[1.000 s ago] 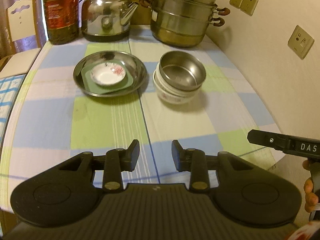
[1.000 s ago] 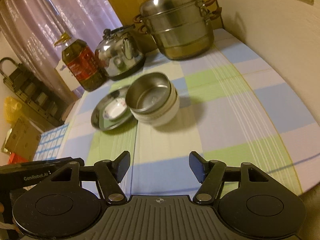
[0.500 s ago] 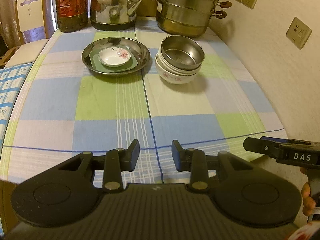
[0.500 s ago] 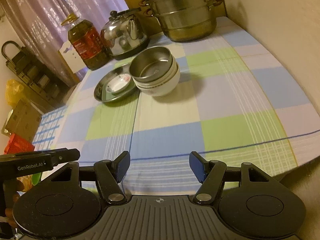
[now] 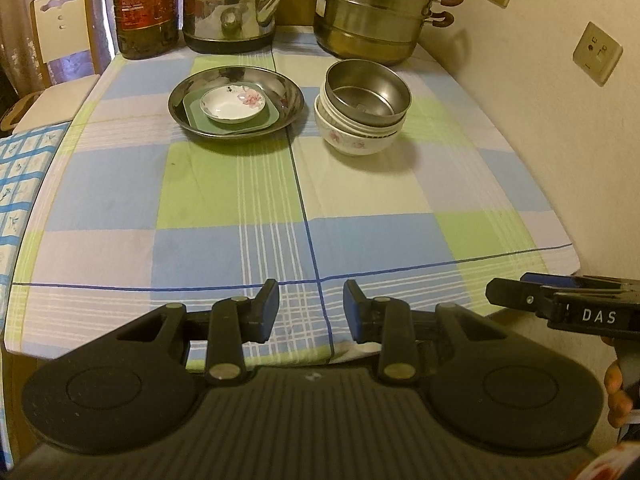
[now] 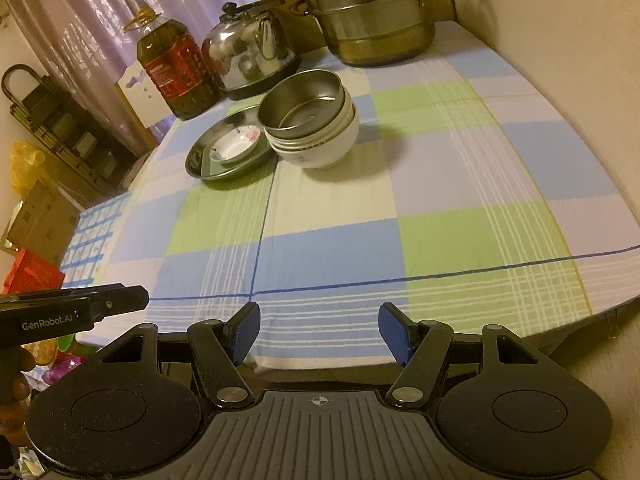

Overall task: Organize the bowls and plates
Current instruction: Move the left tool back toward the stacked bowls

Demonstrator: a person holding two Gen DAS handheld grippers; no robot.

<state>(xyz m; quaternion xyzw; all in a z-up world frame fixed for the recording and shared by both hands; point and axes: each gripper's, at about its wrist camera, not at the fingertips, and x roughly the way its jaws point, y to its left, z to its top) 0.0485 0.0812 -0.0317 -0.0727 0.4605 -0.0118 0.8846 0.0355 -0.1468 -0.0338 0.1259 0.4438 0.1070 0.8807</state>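
A steel plate (image 5: 280, 92) (image 6: 200, 152) sits far back on the checked tablecloth, holding a green square plate (image 5: 264, 122) and a small white flowered saucer (image 5: 232, 106) (image 6: 236, 146). To its right stands a stack of white flowered bowls (image 5: 354, 142) (image 6: 320, 152) with a steel bowl (image 5: 368, 94) (image 6: 300, 106) nested on top. My left gripper (image 5: 311, 312) hangs open and empty over the table's near edge. My right gripper (image 6: 319, 334) is open wider, also empty, at the same edge. Each gripper shows at the side of the other's view.
Along the back stand an oil bottle (image 5: 144, 8), a steel kettle (image 5: 232, 4) and a stacked steamer pot (image 5: 372, 12). A wall with sockets (image 5: 598, 52) runs along the right. A chair (image 5: 60, 36) stands at the far left. Boxes and a rack (image 6: 60, 136) lie off the table's left.
Both grippers have drawn back from the dishes toward the table's near edge, so plates and bowls look farther away. Neither jaw opening has changed.
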